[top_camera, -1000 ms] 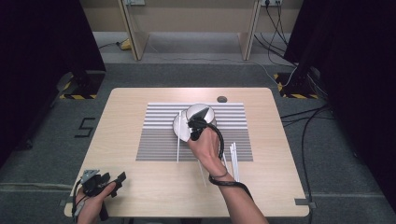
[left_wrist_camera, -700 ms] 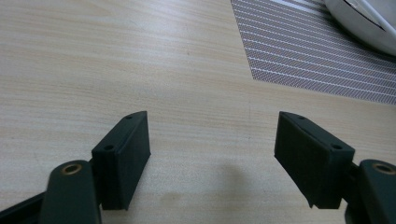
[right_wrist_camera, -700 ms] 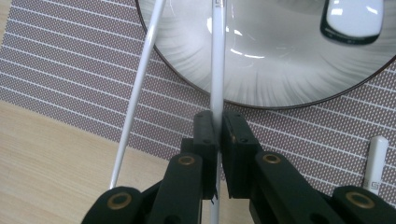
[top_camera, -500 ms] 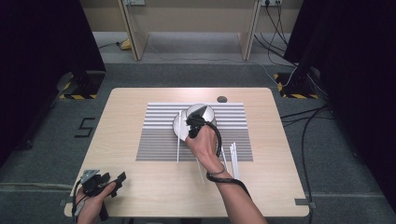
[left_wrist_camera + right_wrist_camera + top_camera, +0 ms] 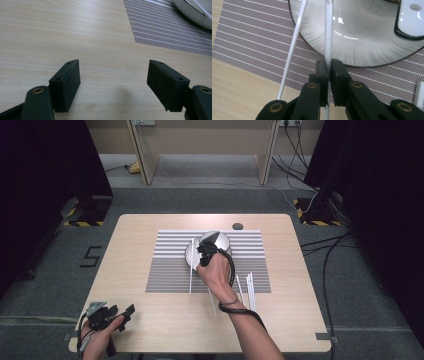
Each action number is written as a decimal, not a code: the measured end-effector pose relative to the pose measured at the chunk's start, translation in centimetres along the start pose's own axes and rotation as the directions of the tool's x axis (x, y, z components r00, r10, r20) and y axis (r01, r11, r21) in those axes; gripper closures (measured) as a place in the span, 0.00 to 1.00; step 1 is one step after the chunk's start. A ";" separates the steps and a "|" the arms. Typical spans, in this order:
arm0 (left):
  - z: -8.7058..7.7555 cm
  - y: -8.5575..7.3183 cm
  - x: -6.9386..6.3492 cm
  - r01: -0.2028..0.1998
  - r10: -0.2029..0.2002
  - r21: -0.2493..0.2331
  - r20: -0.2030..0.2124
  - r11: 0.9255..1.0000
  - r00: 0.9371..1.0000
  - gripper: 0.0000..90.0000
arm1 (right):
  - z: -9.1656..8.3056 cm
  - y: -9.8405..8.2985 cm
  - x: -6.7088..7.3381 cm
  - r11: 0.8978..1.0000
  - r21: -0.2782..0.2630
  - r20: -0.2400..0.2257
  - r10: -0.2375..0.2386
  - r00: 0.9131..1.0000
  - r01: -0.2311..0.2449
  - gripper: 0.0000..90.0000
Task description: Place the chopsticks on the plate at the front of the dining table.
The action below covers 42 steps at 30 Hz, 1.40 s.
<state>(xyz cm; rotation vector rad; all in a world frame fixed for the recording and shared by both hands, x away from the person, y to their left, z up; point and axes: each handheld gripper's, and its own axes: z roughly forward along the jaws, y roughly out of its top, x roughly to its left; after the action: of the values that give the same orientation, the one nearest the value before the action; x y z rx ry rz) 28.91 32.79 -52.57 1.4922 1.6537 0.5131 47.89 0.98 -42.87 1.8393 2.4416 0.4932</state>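
In the high view, the right gripper (image 5: 209,249) sits over the silver plate (image 5: 222,240) on the striped placemat (image 5: 170,270), near the table's centre. A white chopstick (image 5: 191,270) runs from the plate toward 6 o'clock, and more white sticks (image 5: 250,290) lie at 4 o'clock from the plate. The left gripper (image 5: 112,316) rests at the table's (image 5: 140,227) 7 o'clock corner.

In the left gripper view, its 2 jaws stand wide apart over bare wood; the placemat (image 5: 160,27) lies at 1 o'clock.

In the right gripper view, the jaws are clamped together on 1 upright chopstick (image 5: 328,30) that crosses the plate's (image 5: 362,42) rim. A second chopstick (image 5: 293,47) leans at 11 o'clock, touching the rim.
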 end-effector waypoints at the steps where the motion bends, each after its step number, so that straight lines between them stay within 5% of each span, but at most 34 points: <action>1: 0.0 0.0 0.0 0.000 0.000 0.000 0.000 1.000 1.000 0.29 | 0.0 0.0 0.0 1.000 0.000 0.000 0.000 1.000 0.000 0.95; 42: 0.0 0.0 0.0 -0.002 0.002 0.001 0.000 1.000 1.000 0.29 | 1.9 0.9 0.0 0.998 -0.058 -0.014 0.038 0.999 -0.039 0.95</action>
<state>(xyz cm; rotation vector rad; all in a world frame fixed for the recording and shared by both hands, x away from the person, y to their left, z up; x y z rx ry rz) 28.91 32.80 -52.57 1.4945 1.6526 0.5129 49.14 1.59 -44.40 1.8697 2.3772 0.5737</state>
